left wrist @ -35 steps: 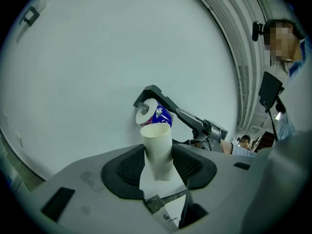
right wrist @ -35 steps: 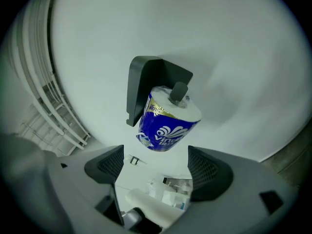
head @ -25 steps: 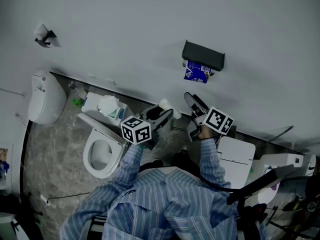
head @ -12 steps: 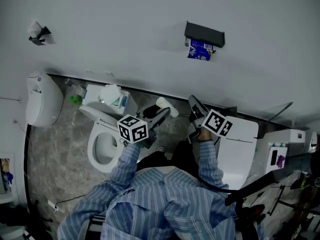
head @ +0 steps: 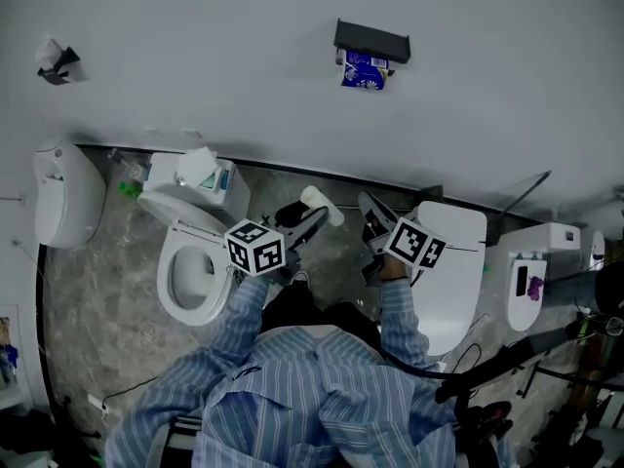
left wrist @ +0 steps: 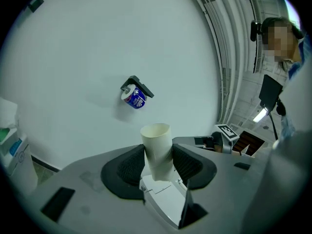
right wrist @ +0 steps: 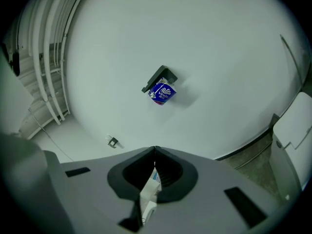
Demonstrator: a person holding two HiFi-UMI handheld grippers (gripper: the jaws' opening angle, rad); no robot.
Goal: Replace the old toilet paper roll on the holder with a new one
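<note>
A black holder on the white wall carries a roll in a blue printed wrapper; both gripper views show this roll well ahead of the jaws. My left gripper is shut on an empty cream cardboard tube. The tube stands upright between the black pads, pressed on both sides. My right gripper is shut with nothing between its jaws, which meet at the tips. Both grippers point at the wall, below the holder and apart from it.
A white toilet with an open seat stands at the left, a tissue box on its tank. Another white toilet is at the right. A white urinal-like fixture hangs far left. The floor is grey marbled tile.
The holder and blue roll have shifted up and left in the head view as both grippers drew away from the wall. The left gripper still holds the tube.
</note>
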